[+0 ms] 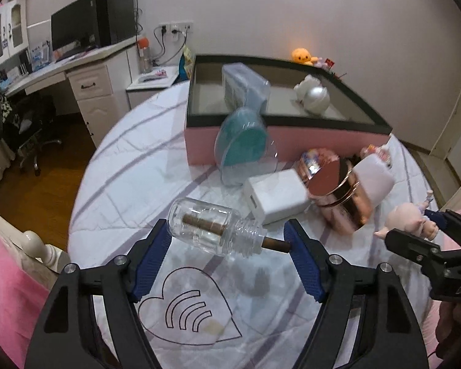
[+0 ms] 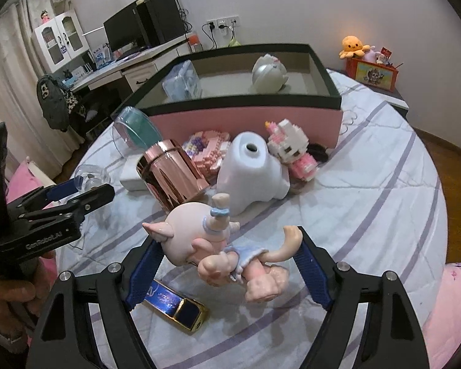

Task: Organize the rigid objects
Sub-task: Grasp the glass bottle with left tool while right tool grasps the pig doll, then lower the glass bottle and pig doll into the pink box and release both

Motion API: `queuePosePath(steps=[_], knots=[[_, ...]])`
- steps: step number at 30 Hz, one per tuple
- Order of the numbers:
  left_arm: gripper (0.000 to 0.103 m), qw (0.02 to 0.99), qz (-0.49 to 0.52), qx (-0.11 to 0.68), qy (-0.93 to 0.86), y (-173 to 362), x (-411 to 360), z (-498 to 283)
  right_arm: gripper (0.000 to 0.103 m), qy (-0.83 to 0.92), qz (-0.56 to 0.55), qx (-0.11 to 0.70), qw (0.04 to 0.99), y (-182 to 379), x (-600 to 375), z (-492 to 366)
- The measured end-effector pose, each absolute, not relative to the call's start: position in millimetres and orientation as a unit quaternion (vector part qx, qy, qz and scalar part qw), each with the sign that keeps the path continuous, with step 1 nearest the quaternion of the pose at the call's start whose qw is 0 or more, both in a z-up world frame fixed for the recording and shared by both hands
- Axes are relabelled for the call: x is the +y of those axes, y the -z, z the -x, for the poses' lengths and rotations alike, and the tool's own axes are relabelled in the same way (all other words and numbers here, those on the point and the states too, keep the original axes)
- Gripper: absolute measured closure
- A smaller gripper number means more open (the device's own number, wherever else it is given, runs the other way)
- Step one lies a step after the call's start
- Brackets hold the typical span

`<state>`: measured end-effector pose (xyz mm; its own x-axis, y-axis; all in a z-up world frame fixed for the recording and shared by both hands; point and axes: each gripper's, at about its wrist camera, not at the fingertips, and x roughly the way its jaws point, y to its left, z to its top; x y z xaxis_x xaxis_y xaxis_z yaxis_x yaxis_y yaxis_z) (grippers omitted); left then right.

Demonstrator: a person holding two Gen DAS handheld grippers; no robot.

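My left gripper (image 1: 227,236) is shut on a clear glass bottle (image 1: 210,226) with a brown stick through its neck, held lengthwise above the bed sheet. My right gripper (image 2: 227,247) is shut on a pink doll figure (image 2: 218,246) with a blue dress, lifted above the sheet; the doll also shows in the left wrist view (image 1: 410,220). A pink box with a black rim (image 2: 246,117) stands behind the pile. It holds a clear tissue pack (image 2: 183,81) and a silver-white round toy (image 2: 269,72).
On the sheet lie a rose-gold tin (image 2: 172,172), a white vase-like piece (image 2: 252,169), a brick-built bunny (image 2: 292,147), pink brick pieces (image 2: 206,150), a teal disc in a clear case (image 1: 244,144), a white charger block (image 1: 276,200) and a blue-gold lighter (image 2: 175,304). A desk stands at the left.
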<state>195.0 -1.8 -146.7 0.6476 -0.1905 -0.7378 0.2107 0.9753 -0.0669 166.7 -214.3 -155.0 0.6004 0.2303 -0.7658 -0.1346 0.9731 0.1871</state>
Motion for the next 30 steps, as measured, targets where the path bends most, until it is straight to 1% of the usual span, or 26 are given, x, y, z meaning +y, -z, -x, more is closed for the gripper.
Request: queuePosePath(steps=[6,13,18,21,26,30], knots=[[0.026,0.917,-0.013,0.384,0.109,127.3,-5.7,-186.7,0.021,-0.109,-0.056,0.423,0.898,141.7,-213.4,-163.4],[0.026,0.934,-0.018,0.34,0.108,89.0,-13.2,-192.5,0.021,-0.116,-0.054,0.378,0.917,99.0,-218.7,-174.7],[0.026,0.948,-0.017,0.299,0.111,53.3,-17.4,-222.8,0.021,-0.109,-0.039,0.33,0.937,56.7,-223.2,-207.8],[0.026,0.948,-0.01,0.294,0.119,43.2,-22.0,-251.3,0.021,-0.108,-0.038,0.314,0.942,39.4,-225.2,-241.2],[0.026,0.944,-0.017,0.303,0.13,43.5,-39.3,-301.6,0.021,-0.102,-0.033,0.319,0.941,38.2,-223.2,-288.7],[0.026,0.934,-0.017,0.327,0.139,58.3,-53.5,-337.6,0.021,-0.093,-0.038,0.343,0.934,57.5,-228.1,-323.6]])
